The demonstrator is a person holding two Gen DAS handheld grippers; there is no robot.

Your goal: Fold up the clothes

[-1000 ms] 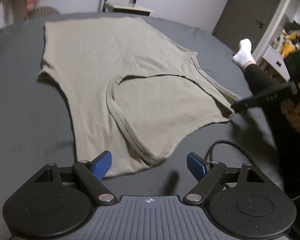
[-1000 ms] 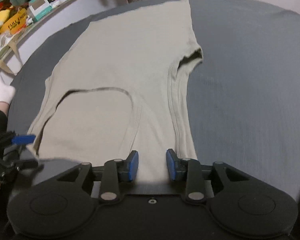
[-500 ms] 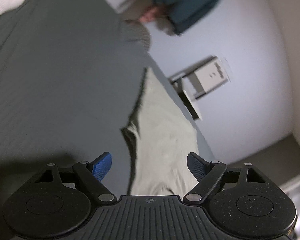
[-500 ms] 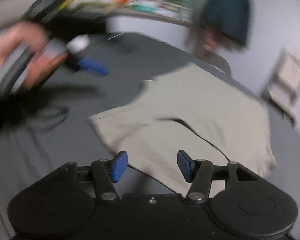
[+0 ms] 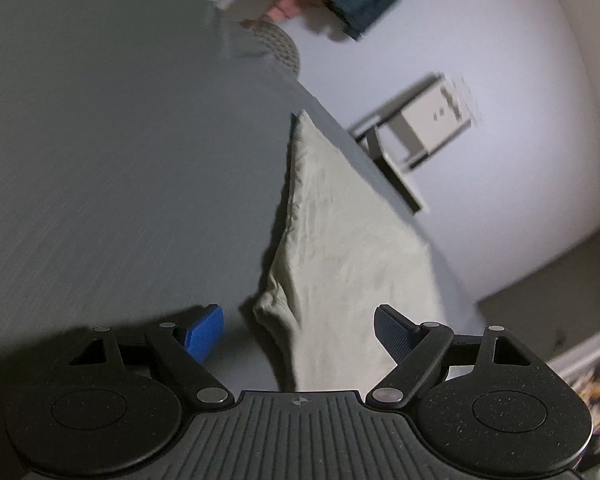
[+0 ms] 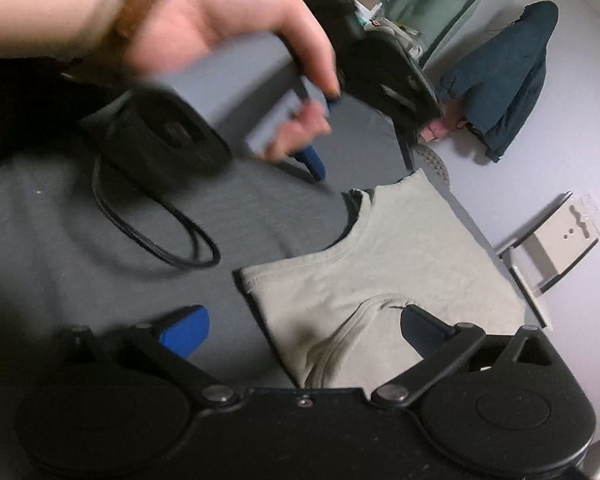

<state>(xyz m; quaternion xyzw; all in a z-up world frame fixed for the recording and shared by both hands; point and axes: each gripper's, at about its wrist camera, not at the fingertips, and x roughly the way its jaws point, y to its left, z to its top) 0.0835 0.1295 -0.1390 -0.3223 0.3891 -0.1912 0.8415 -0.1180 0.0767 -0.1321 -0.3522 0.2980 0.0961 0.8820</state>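
**Mia:** In the left wrist view, why are the left tongs (image 5: 298, 330) so wide apart?

**Ben:** They hold nothing. The blue pads stand apart, one on each side of a corner of the beige top (image 5: 340, 248). I think they are set like that so they can pinch the corner next.

**Mia:** Where is the top?

**Ben:** It lies flat on the grey bed (image 5: 112, 168), near the far edge. A chair (image 5: 412, 140) stands by the wall behind it.

**Mia:** And the right wrist view?

**Ben:** The right tongs (image 6: 300, 330) have just been opening, and now they are as wide as can be. The neck end of the beige top (image 6: 384, 276) lies between the pads, but they do not press on it. So it is loose.

**Mia:** What is that up above?

**Ben:** A hand (image 6: 204, 20) holding the left tongs (image 6: 312, 160) over the bed (image 6: 60, 248). It is blurry. A black cable (image 6: 172, 236) loops on the bed under it.

**Mia:** Why is the top spread out flat?

**Ben:** A flat top folds neatly, I guess. It does not look folded yet.
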